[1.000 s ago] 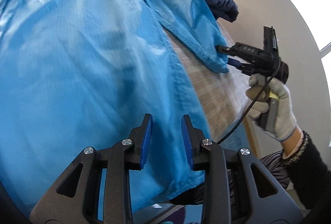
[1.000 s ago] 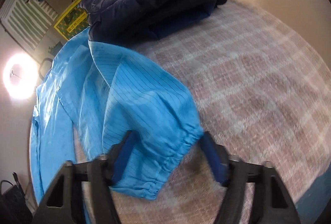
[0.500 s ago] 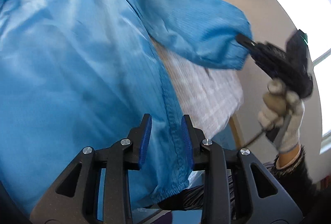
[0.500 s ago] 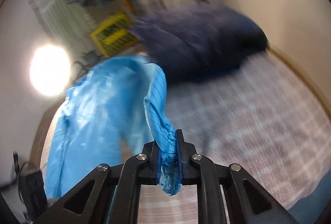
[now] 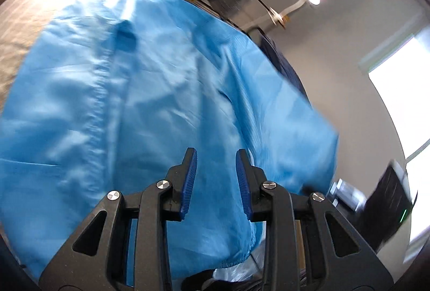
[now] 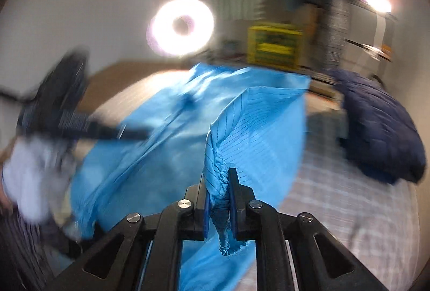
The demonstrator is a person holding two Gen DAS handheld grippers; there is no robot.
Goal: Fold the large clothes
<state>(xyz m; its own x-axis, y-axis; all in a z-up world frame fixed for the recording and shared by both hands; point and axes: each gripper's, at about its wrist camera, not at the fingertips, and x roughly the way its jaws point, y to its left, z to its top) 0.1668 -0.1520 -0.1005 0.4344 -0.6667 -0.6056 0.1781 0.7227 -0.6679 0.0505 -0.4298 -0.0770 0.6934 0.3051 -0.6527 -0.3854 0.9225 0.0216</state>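
Note:
A large bright blue garment (image 5: 134,103) lies spread over a surface with a plaid cover (image 6: 349,210). My right gripper (image 6: 218,178) is shut on the gathered cuff (image 6: 215,164) of its sleeve (image 6: 258,135). The sleeve hangs lifted off the cover and over the garment's body. My left gripper (image 5: 216,154) hovers above the garment's lower part, open, with nothing between its blue pads (image 5: 189,180). In the right wrist view that left gripper (image 6: 129,133) is a blur at the left, held by a white-gloved hand (image 6: 29,178).
A folded dark navy padded jacket (image 6: 381,135) lies at the far right of the cover. Behind the surface are a ring light (image 6: 182,25), a yellow crate (image 6: 274,46) and hanging clothes. A bright window (image 5: 403,103) fills the right side.
The right gripper shut on the sleeve cuff, lifted it off the plaid cover and carried it up over the garment. The left gripper rose and swung across, jaws unchanged.

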